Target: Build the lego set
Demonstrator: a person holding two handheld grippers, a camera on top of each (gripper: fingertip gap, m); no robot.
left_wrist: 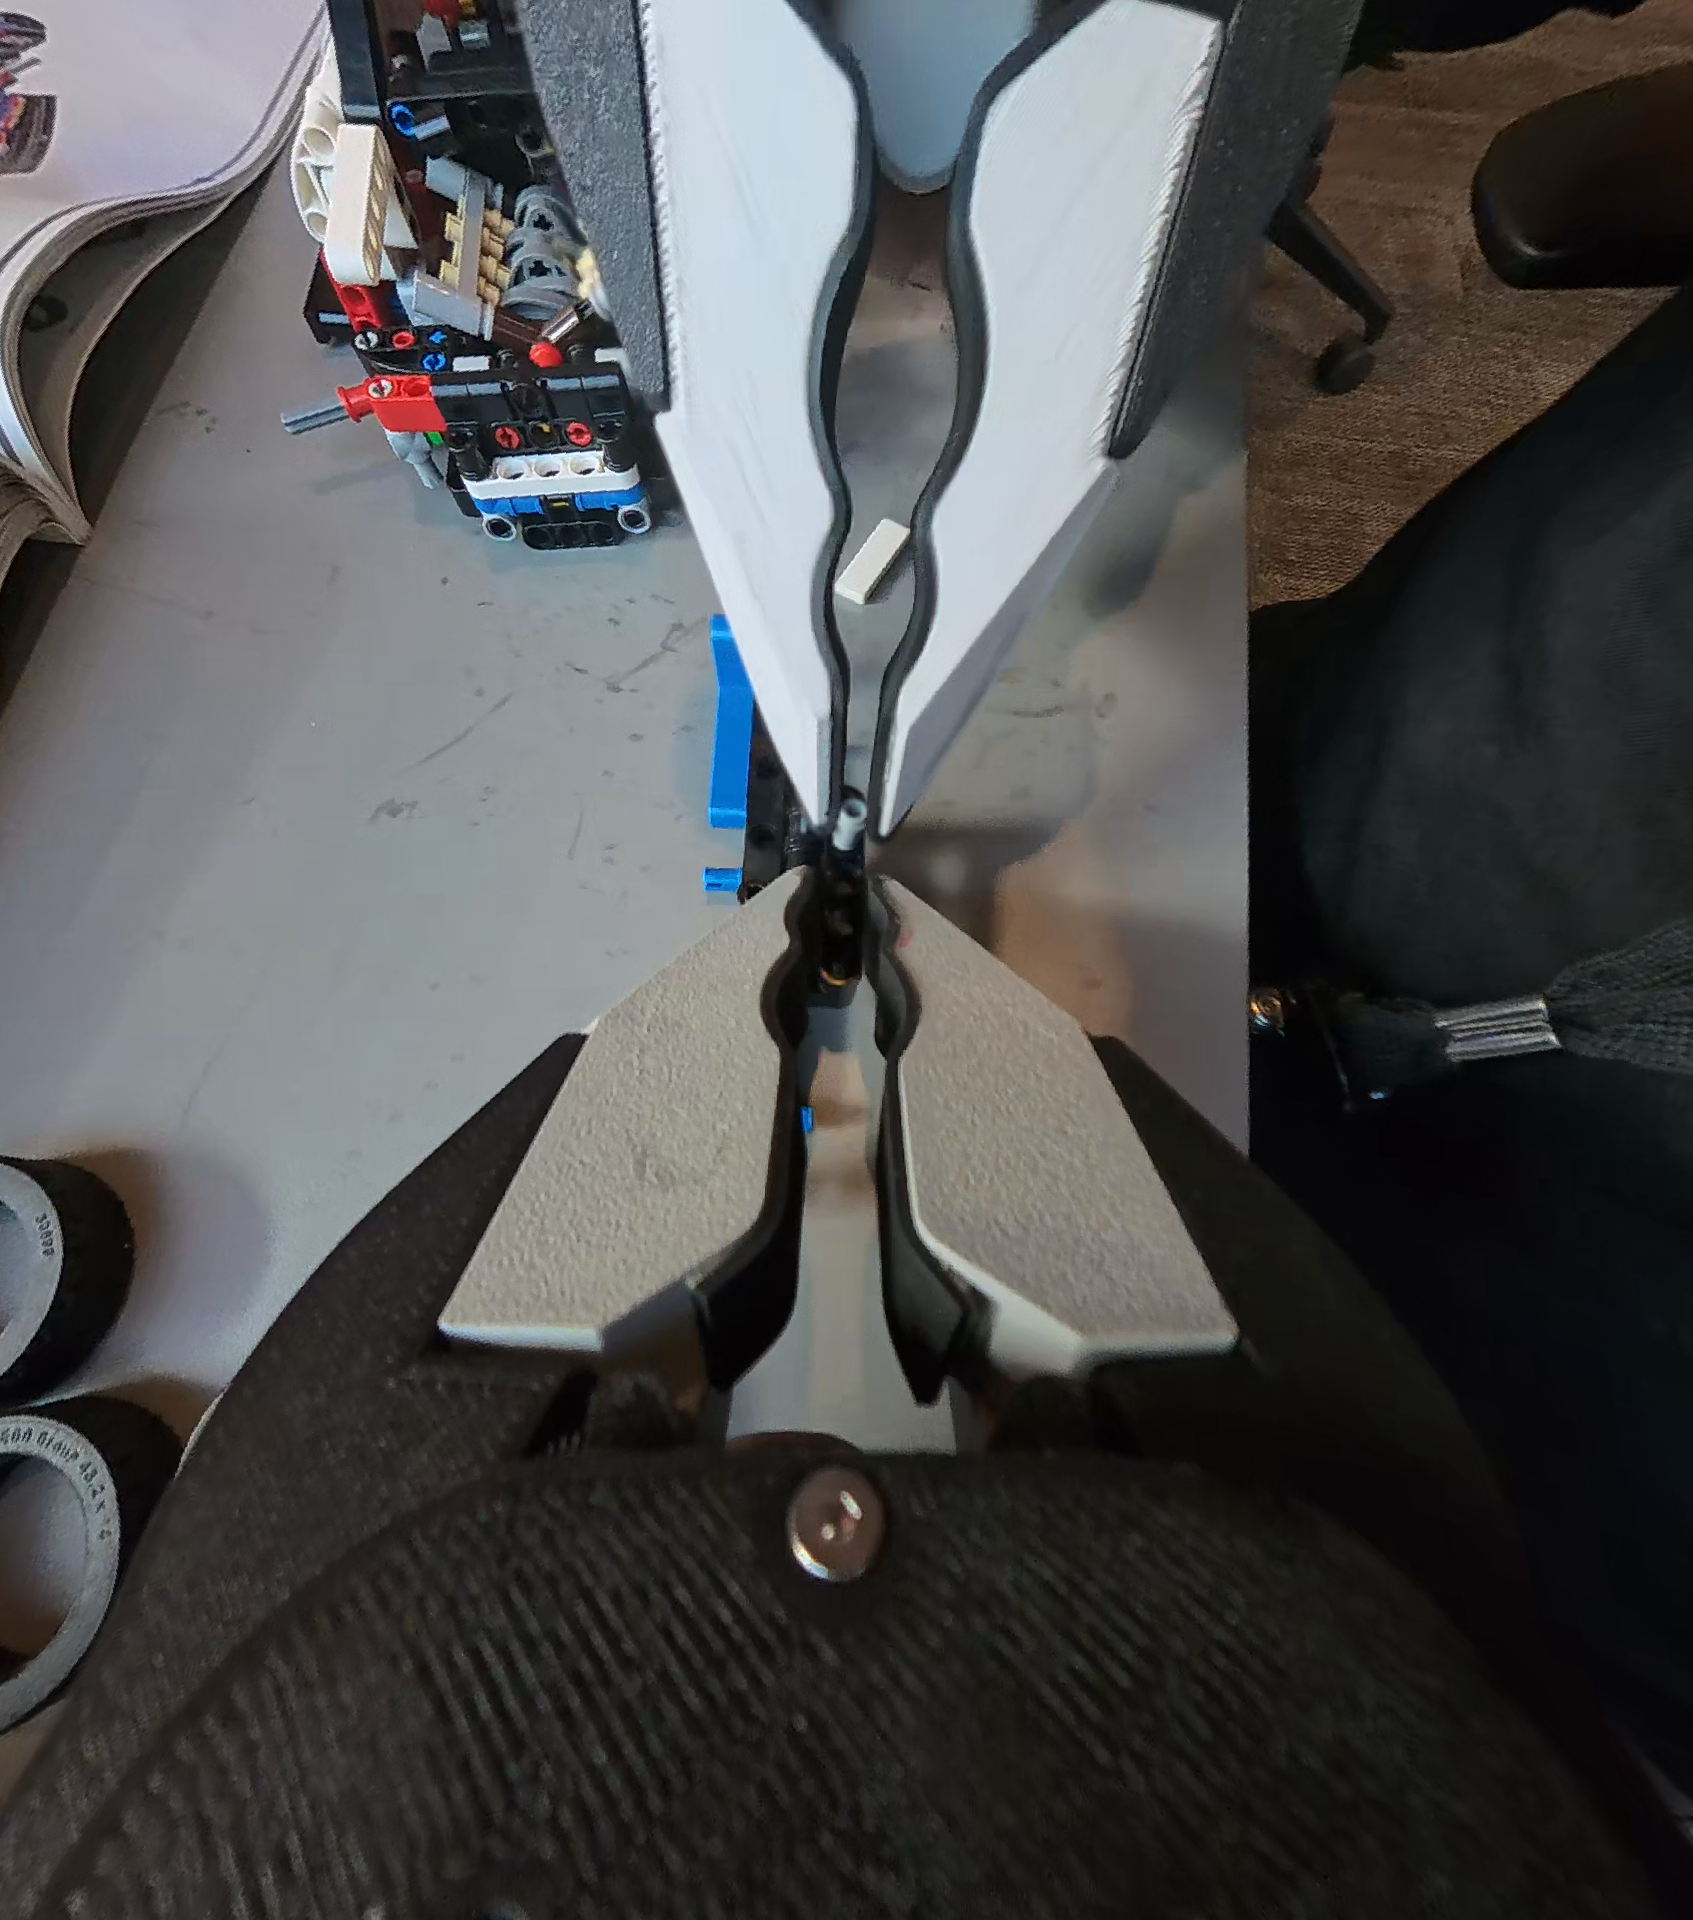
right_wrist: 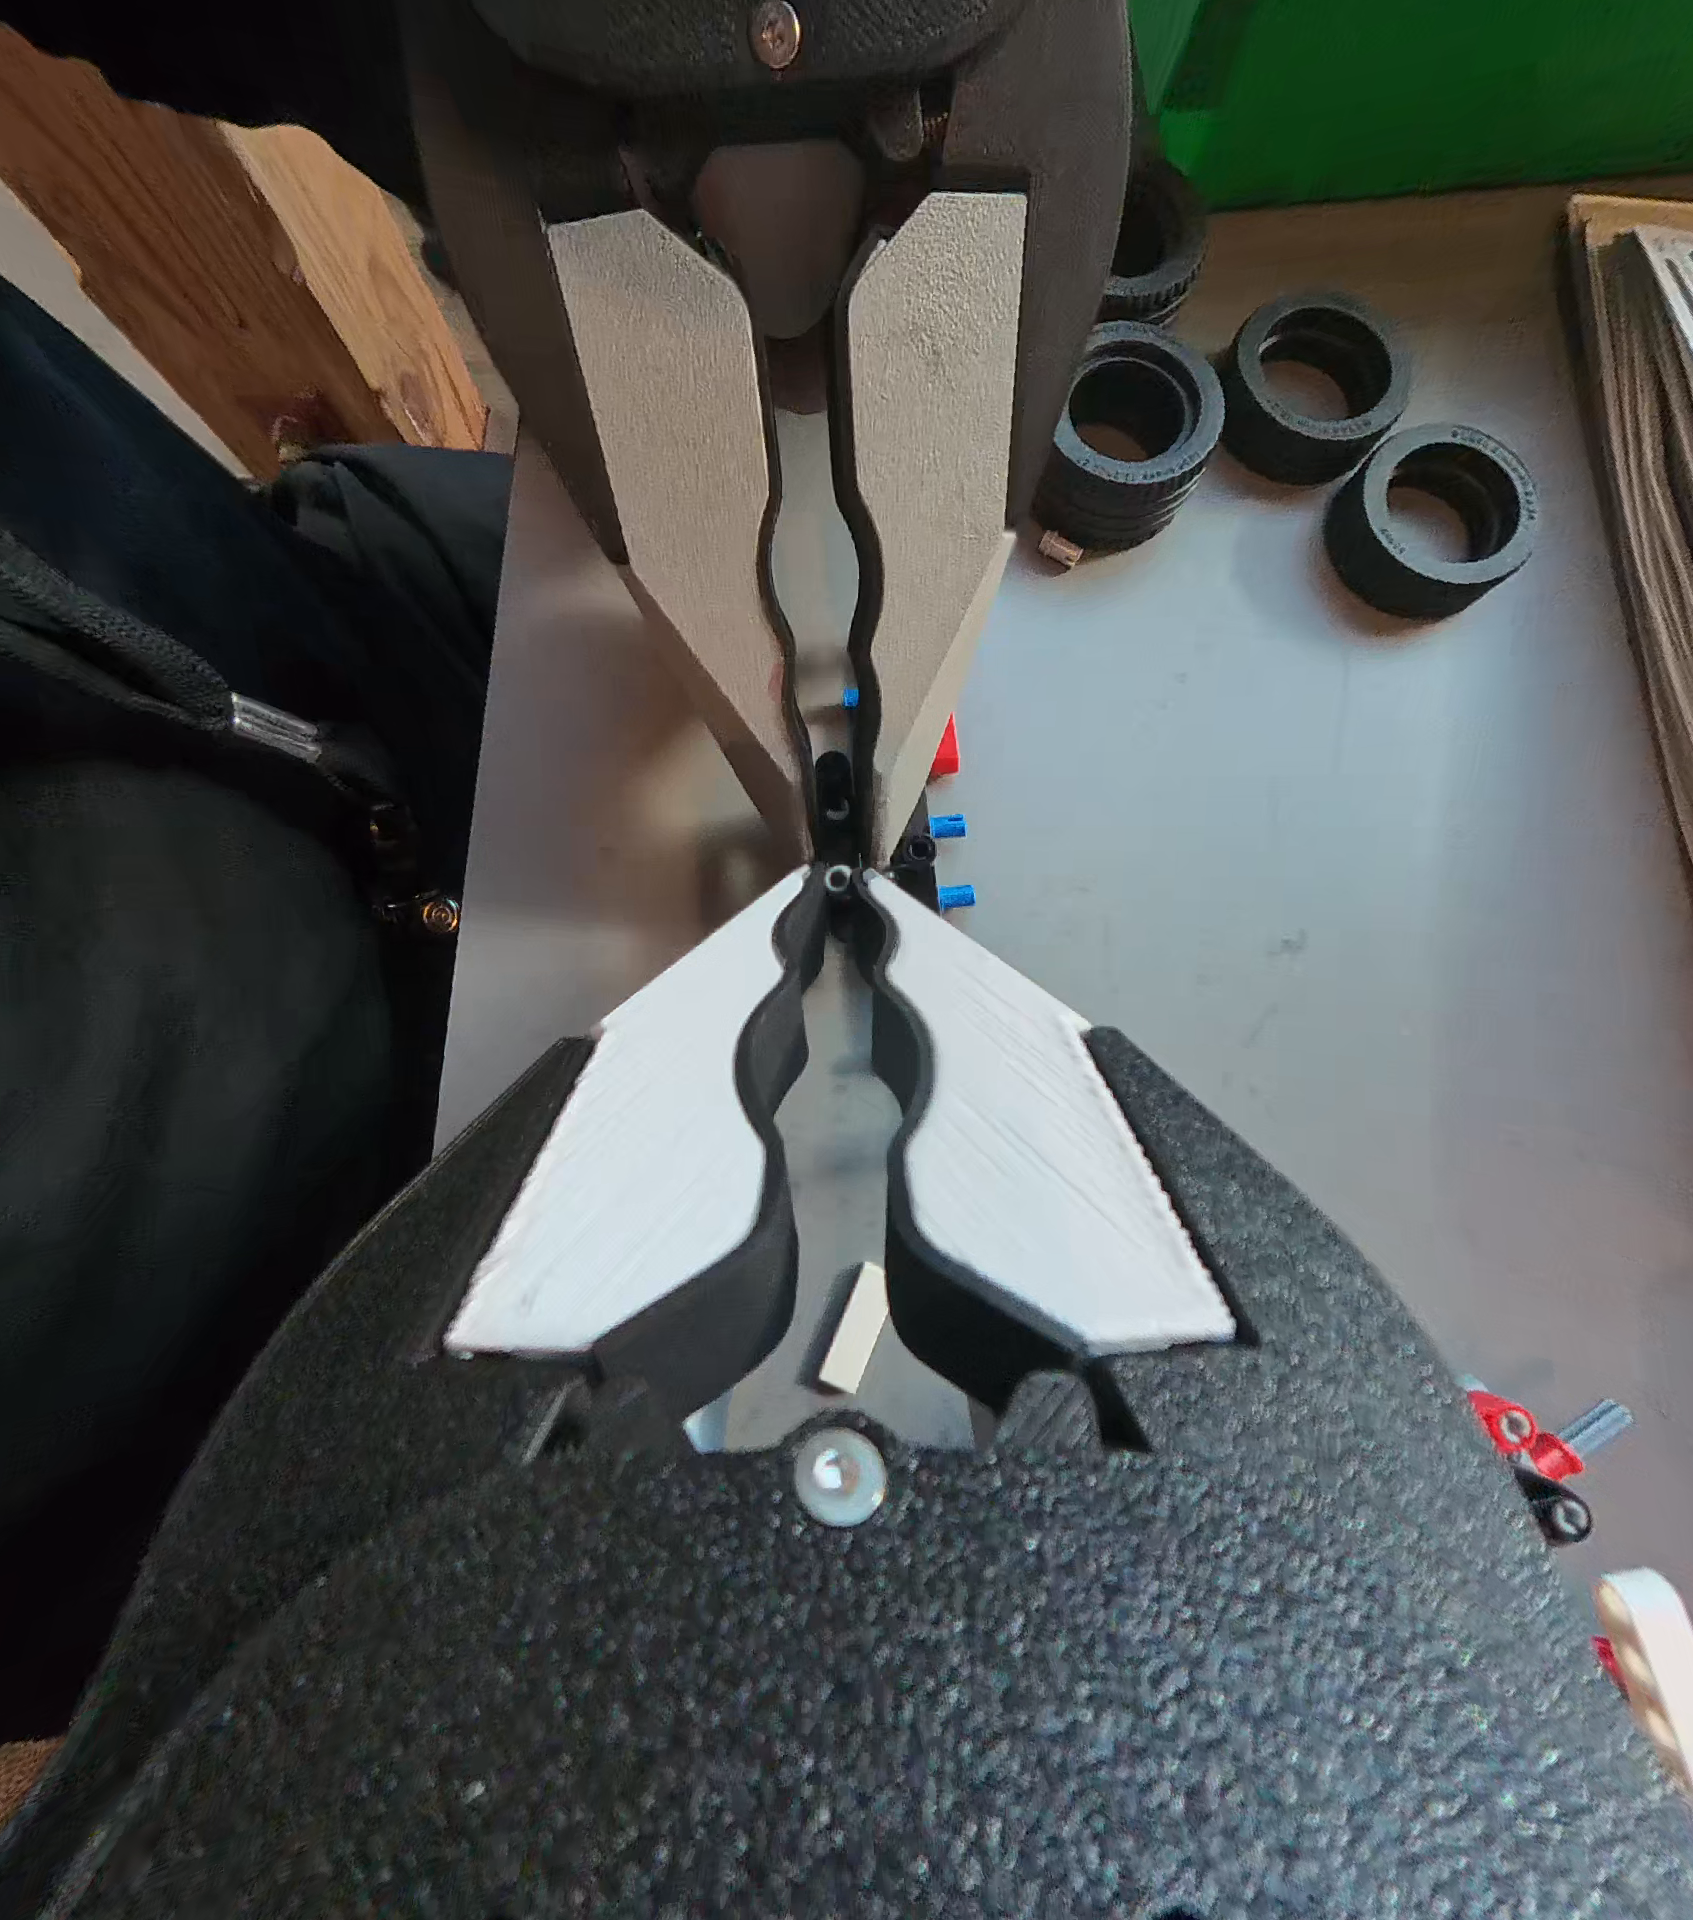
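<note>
Matt rubber tyres [right_wrist: 1431, 520] on smooth, scuffed grey tabletop [left_wrist: 302, 831].

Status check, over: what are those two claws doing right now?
Left gripper shut on black beam. Right gripper shut on grey pin, tip to tip at the beam's end. Loose white tile lies beneath; nothing blocking.

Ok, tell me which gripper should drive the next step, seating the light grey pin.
Right. The right gripper pinches the light grey pin at the end of the black beam; the left gripper just braces that beam.
</note>
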